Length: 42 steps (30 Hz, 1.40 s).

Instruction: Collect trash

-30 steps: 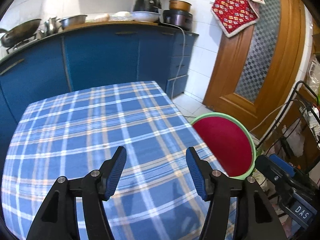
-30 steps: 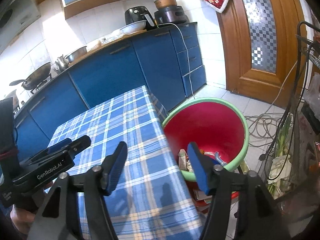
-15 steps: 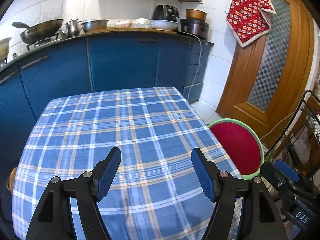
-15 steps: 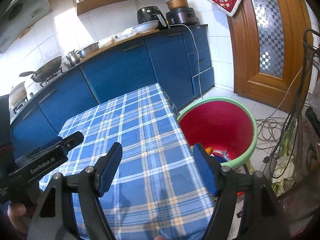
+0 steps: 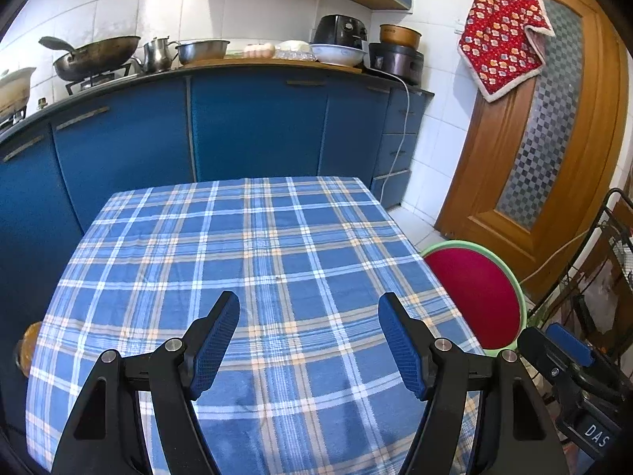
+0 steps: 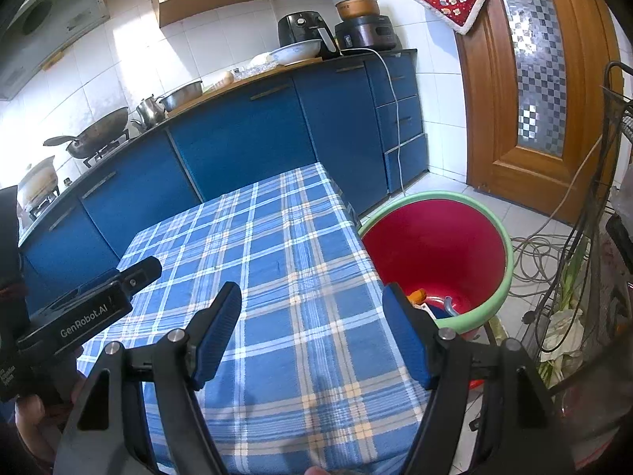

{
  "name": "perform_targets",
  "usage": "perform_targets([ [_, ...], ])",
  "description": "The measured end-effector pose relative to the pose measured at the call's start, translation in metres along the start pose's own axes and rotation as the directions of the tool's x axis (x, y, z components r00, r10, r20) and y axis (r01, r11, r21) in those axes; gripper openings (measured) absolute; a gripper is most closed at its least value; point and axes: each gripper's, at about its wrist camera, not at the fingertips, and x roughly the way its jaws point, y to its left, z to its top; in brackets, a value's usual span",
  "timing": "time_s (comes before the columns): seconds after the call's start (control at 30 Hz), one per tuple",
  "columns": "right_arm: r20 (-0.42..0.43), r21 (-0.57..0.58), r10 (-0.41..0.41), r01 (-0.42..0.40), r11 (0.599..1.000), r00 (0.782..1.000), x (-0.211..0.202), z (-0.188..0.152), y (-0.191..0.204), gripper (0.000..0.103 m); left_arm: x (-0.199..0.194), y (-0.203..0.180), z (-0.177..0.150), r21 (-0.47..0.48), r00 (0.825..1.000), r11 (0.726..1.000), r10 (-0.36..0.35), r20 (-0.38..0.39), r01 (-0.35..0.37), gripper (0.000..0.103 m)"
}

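Observation:
A red bin with a green rim point(image 6: 439, 245) stands on the floor at the table's right side; it also shows in the left wrist view point(image 5: 474, 297). Some trash pieces point(image 6: 429, 303) lie at its bottom. The table with a blue checked cloth point(image 5: 253, 261) carries no trash that I can see. My left gripper point(image 5: 308, 340) is open and empty above the near part of the table. My right gripper point(image 6: 312, 336) is open and empty above the table's near right corner, beside the bin. The left gripper's body point(image 6: 83, 312) shows at the left of the right wrist view.
Blue kitchen cabinets point(image 5: 257, 130) with a wok point(image 5: 95, 57), pots and appliances run behind the table. A wooden door point(image 5: 554, 138) is at the right. Cables point(image 6: 554, 245) lie on the floor and a wire rack point(image 5: 609, 257) stands right of the bin.
Both grippers have pulled back and risen from the table, so more of the cloth and the cabinets shows. Both stay open and empty.

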Motion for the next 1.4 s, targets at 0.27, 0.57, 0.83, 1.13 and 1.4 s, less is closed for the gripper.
perform_targets([
  [0.27,0.0,0.0,0.0,0.0,1.0,1.0,0.0001,-0.0002,-0.0001,0.074,-0.0011,0.0023,-0.0001,-0.003,1.0,1.0,0.003,0.0,-0.003,0.074],
  [0.57,0.001,-0.001,0.001,-0.001,1.0,1.0,-0.0004,-0.0007,0.0013,0.074,-0.001,0.0029,-0.0002,-0.004,1.0,1.0,0.002,-0.001,-0.002,0.074],
  [0.83,0.001,0.0,0.002,-0.002,1.0,1.0,-0.0009,-0.0006,0.0016,0.074,-0.001,0.0028,-0.0003,-0.002,1.0,1.0,0.002,-0.003,-0.002,0.074],
  [1.13,0.0,0.0,0.002,-0.002,1.0,1.0,-0.0009,-0.0004,0.0007,0.074,-0.0017,0.0027,-0.0006,-0.001,1.0,1.0,0.002,-0.004,-0.002,0.074],
  [1.4,0.001,0.0,0.001,-0.001,1.0,1.0,-0.001,-0.0005,0.0008,0.074,-0.0025,0.0014,-0.0025,-0.004,1.0,1.0,0.002,-0.005,-0.002,0.074],
])
